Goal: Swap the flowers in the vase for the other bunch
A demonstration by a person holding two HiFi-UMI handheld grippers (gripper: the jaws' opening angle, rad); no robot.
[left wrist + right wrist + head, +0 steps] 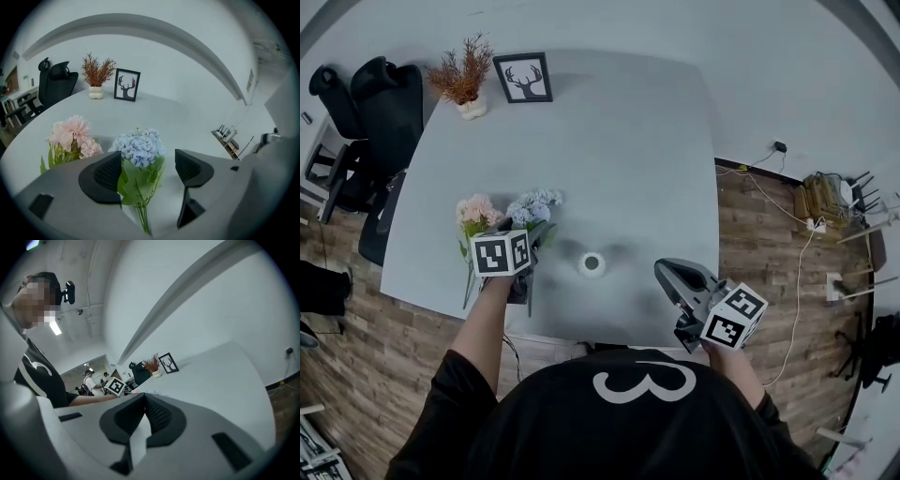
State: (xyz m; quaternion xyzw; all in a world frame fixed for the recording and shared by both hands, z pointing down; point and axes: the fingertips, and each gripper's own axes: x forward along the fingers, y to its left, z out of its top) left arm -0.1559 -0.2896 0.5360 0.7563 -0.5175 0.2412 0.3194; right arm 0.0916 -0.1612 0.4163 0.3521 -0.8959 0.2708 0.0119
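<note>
A blue hydrangea bunch (534, 208) (139, 149) and a pink bunch (475, 214) (71, 136) lie side by side on the grey table (609, 150). A small white vase (592, 263) stands empty to their right, near the front edge. My left gripper (528, 251) (146, 171) is open, its jaws straddling the blue bunch's leaves and stems; the left pad (107, 176) brushes the leaves and the right pad (188, 166) stands apart. Off the table's front right corner, my right gripper (664, 270) (143, 399) is shut with nothing in it.
A dried plant in a white pot (466, 80) and a framed deer picture (523, 77) stand at the table's far left corner. Black office chairs (384, 103) sit left of the table. Cables and clutter (825, 197) lie on the wooden floor at right.
</note>
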